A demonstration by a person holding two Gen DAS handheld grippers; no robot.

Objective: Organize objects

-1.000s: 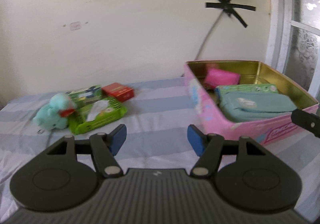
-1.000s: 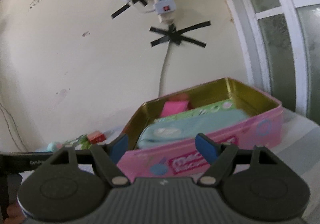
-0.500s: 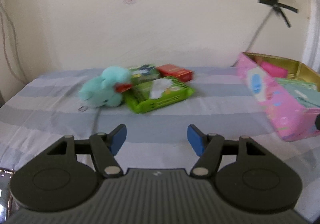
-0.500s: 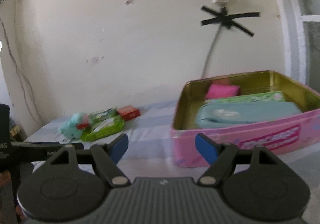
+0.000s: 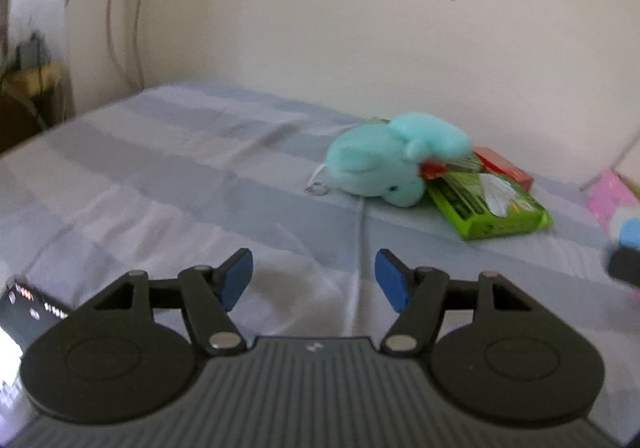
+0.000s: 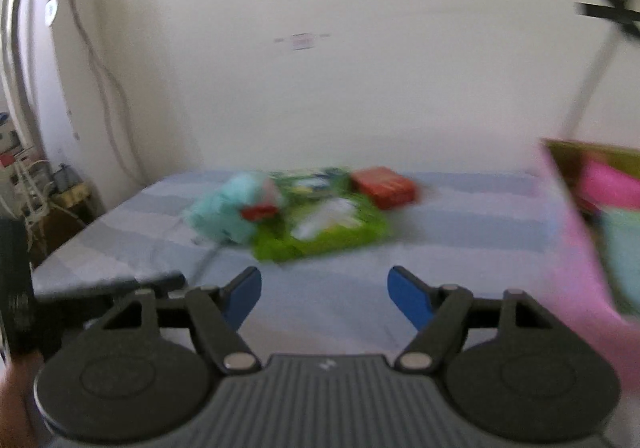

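Observation:
A teal plush toy (image 5: pixel 388 168) lies on the striped bed sheet (image 5: pixel 180 184), leaning on a green wipes pack (image 5: pixel 492 204). A small red box (image 5: pixel 506 166) sits behind the pack. My left gripper (image 5: pixel 314 280) is open and empty, well short of the plush. In the right wrist view the plush (image 6: pixel 228 208), the green pack (image 6: pixel 328 228) and the red box (image 6: pixel 384 186) are blurred. My right gripper (image 6: pixel 324 296) is open and empty. The pink tin box (image 6: pixel 588 232) with pink and teal items inside is at the right edge.
The pink tin's corner (image 5: pixel 616 204) shows at the right of the left wrist view. A phone screen (image 5: pixel 24 312) lies at the lower left. Cables (image 5: pixel 120 16) hang on the wall at the left. The other gripper's body (image 6: pixel 104 288) is low on the left.
Both grippers have swung left, away from the pink tin and toward the plush, green pack and red box. Both stay open and empty.

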